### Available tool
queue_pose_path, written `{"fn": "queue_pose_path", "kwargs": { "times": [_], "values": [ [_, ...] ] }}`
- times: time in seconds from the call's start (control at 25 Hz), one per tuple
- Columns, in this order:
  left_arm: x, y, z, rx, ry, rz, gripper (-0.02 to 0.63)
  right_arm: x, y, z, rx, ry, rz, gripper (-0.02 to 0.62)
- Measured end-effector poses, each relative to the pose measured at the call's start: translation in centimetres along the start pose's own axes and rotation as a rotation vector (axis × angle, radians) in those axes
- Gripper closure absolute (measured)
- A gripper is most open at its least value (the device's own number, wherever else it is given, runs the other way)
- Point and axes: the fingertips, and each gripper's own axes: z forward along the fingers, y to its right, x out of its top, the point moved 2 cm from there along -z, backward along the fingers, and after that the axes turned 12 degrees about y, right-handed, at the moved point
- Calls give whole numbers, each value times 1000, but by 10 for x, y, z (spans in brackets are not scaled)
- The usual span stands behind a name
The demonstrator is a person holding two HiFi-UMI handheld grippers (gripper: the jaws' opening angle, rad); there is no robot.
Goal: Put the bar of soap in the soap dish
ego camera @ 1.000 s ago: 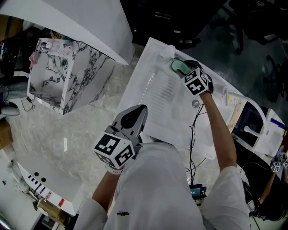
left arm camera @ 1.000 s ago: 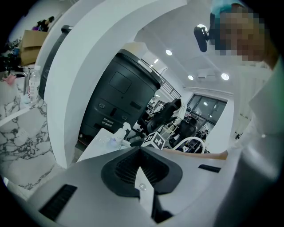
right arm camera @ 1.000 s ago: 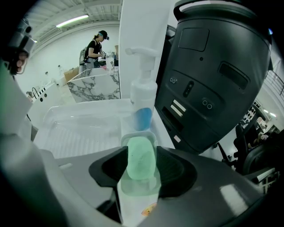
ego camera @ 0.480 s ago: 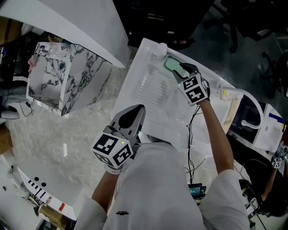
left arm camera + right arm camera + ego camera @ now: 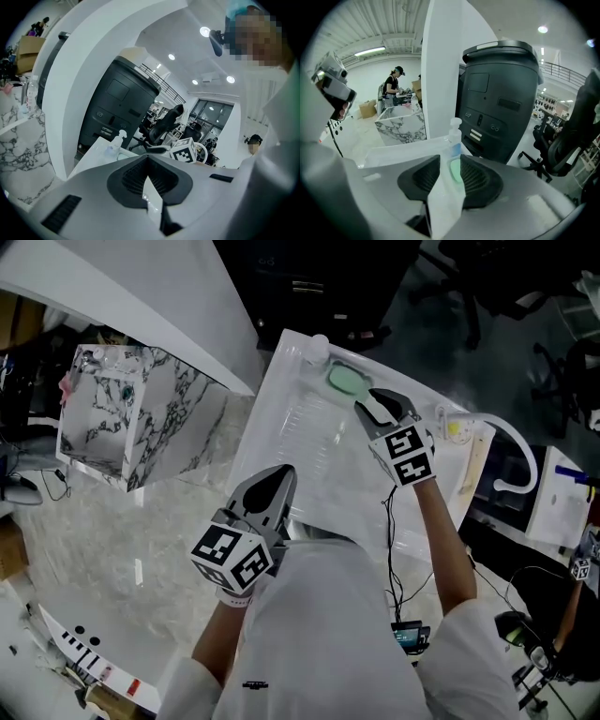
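Observation:
The pale green bar of soap [image 5: 347, 381] lies at the far end of the white table [image 5: 309, 456], inside a pale rim that looks like the soap dish. My right gripper [image 5: 371, 402] hovers just short of it, apart from it. Its jaws have just been closing, with a gap still between them and nothing in it. In the right gripper view the soap [image 5: 454, 171] shows through that gap, beyond the right gripper [image 5: 450, 160]. My left gripper [image 5: 274, 486] hangs over the table's near edge. In the left gripper view its tips [image 5: 147, 157] meet and hold nothing.
A clear spray bottle [image 5: 454, 133] stands just beyond the soap. A marble-patterned box [image 5: 131, 418] sits on the floor at the left. A tall black bin [image 5: 501, 93] and an office chair [image 5: 576, 140] stand behind the table. Cables [image 5: 398, 512] run over the table's right side.
The right gripper has lifted and drawn back from the soap, which stays at the table's far end. Its jaws stand narrower. The left gripper has barely moved.

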Motion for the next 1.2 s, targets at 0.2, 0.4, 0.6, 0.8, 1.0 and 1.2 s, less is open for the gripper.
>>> {"fn": "queue_pose_path", "kwargs": {
  "times": [0.2, 0.4, 0.6, 0.8, 1.0, 1.2],
  "values": [
    [4, 9, -2, -8, 7, 11, 601, 22, -4, -33, -29, 80, 39, 462],
    [8, 18, -2, -18, 25, 22, 601, 39, -9, -68, -58, 155, 60, 462],
    [15, 25, -3, -33, 36, 36, 601, 53, -15, -100, -91, 228, 105, 480],
    [19, 33, -4, -66, 40, 61, 601, 67, -20, -134, -137, 290, 125, 515],
    [22, 41, -4, -95, 49, 75, 601, 83, -19, -167, -188, 350, 117, 543],
    [23, 47, -6, -101, 70, 78, 601, 95, -17, -199, -237, 397, 99, 564]
  ]
}}
